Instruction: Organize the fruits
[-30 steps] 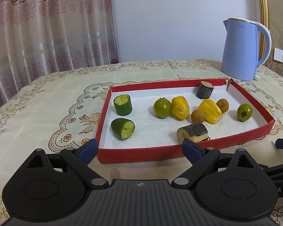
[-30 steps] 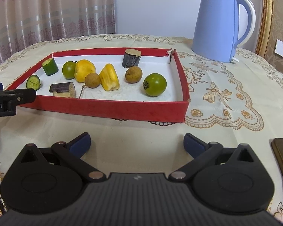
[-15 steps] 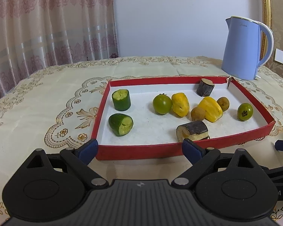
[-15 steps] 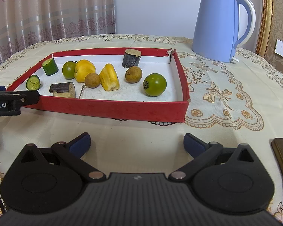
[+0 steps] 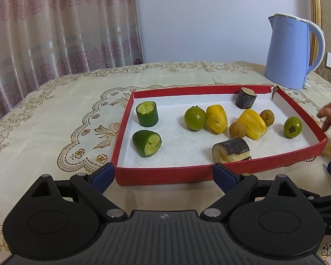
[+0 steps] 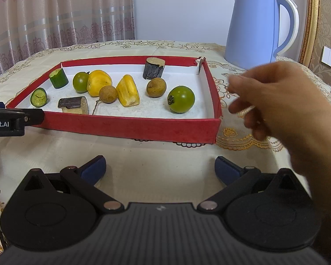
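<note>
A red-walled tray (image 5: 165, 173) (image 6: 130, 127) with a white floor holds two cucumber pieces (image 5: 147, 113), two green tomatoes (image 5: 195, 118) (image 6: 181, 99), two yellow pepper pieces (image 5: 252, 124) (image 6: 128, 90), two brown longans (image 6: 156, 87) and two dark sugarcane pieces (image 5: 231, 150) (image 6: 154, 68). My left gripper (image 5: 163, 174) is open and empty just in front of the tray's near wall. My right gripper (image 6: 160, 167) is open and empty on the tablecloth before the tray. A bare hand (image 6: 282, 103) reaches in at the tray's right end.
A light blue electric kettle (image 5: 291, 53) (image 6: 256, 26) stands behind the tray's far right corner. The table carries a cream embroidered cloth (image 5: 55, 119). Pink curtains (image 5: 55, 26) hang behind. The left gripper's side (image 6: 8, 121) shows at the right wrist view's left edge.
A bare hand has come in from the right beside the tray's right end. The left gripper view has drawn back and risen slightly. The right gripper has stayed put.
</note>
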The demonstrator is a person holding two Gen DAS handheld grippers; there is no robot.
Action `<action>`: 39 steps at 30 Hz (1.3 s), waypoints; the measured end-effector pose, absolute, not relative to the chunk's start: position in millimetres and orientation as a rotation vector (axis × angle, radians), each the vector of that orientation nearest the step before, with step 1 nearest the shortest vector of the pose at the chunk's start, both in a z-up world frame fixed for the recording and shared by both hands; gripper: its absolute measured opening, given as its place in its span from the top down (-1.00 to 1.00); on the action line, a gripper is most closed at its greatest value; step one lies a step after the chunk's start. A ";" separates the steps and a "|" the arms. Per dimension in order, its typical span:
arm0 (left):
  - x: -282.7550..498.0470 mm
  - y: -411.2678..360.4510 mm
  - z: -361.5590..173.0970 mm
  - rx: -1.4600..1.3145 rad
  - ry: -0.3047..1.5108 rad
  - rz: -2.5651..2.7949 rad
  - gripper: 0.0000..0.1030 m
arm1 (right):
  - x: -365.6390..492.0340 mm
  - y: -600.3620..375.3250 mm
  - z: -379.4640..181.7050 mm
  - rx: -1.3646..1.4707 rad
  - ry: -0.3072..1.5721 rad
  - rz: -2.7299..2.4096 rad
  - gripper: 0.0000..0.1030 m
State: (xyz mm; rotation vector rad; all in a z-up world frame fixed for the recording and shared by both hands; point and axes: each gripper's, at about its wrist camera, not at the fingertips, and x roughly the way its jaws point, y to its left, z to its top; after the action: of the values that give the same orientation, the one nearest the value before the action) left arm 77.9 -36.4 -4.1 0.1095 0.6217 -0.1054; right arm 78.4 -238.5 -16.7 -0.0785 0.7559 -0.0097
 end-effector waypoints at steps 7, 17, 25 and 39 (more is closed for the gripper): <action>76.5 -36.0 -4.3 0.116 0.621 -0.097 -0.87 | 78.7 -238.8 -16.9 -0.078 0.756 -0.008 -1.00; 73.8 -30.5 -8.3 0.109 0.654 -0.075 -0.88 | 78.8 -238.3 -17.2 -0.078 0.756 -0.008 -1.00; 71.9 -26.8 -8.9 0.110 0.656 -0.065 -0.88 | 79.2 -238.2 -17.2 -0.079 0.756 -0.008 -1.00; 64.2 -17.7 -1.8 0.105 0.645 -0.061 -0.88 | 79.2 -238.4 -17.1 -0.078 0.756 -0.008 -1.00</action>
State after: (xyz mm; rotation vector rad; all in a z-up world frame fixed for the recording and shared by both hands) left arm 64.2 -17.7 -1.8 0.1055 0.6454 -0.0608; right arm 79.2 -238.4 -17.1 -0.0784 0.7560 -0.0078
